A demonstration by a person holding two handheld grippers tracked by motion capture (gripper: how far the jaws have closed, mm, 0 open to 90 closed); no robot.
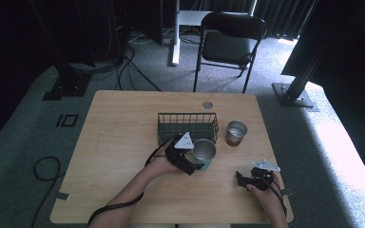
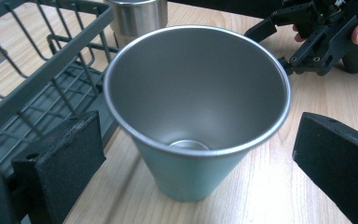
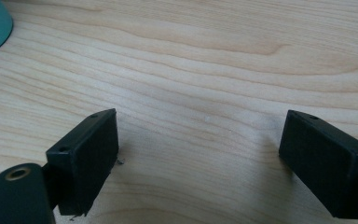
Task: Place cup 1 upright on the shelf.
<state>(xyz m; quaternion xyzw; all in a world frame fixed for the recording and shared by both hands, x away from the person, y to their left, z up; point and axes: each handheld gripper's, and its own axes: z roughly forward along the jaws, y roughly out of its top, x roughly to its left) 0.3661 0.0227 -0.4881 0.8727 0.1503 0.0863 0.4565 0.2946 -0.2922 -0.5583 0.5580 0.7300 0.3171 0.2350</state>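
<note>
Upright, the teal steel-lined cup (image 2: 193, 116) sits untouched between wide-open left fingers (image 2: 63, 158) — right fingers gape empty.

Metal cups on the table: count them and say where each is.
2. The teal-sided cup stands between the left gripper jaws, beside the wire basket; the plain steel cup stands right of the basket.

Honestly, you won't find any lettering to read here. The teal metal cup (image 2: 191, 126) is plain inside and out, the dark wire basket (image 1: 187, 124) carries no label, and the light wooden desk (image 1: 123, 142) has no markings.
</note>
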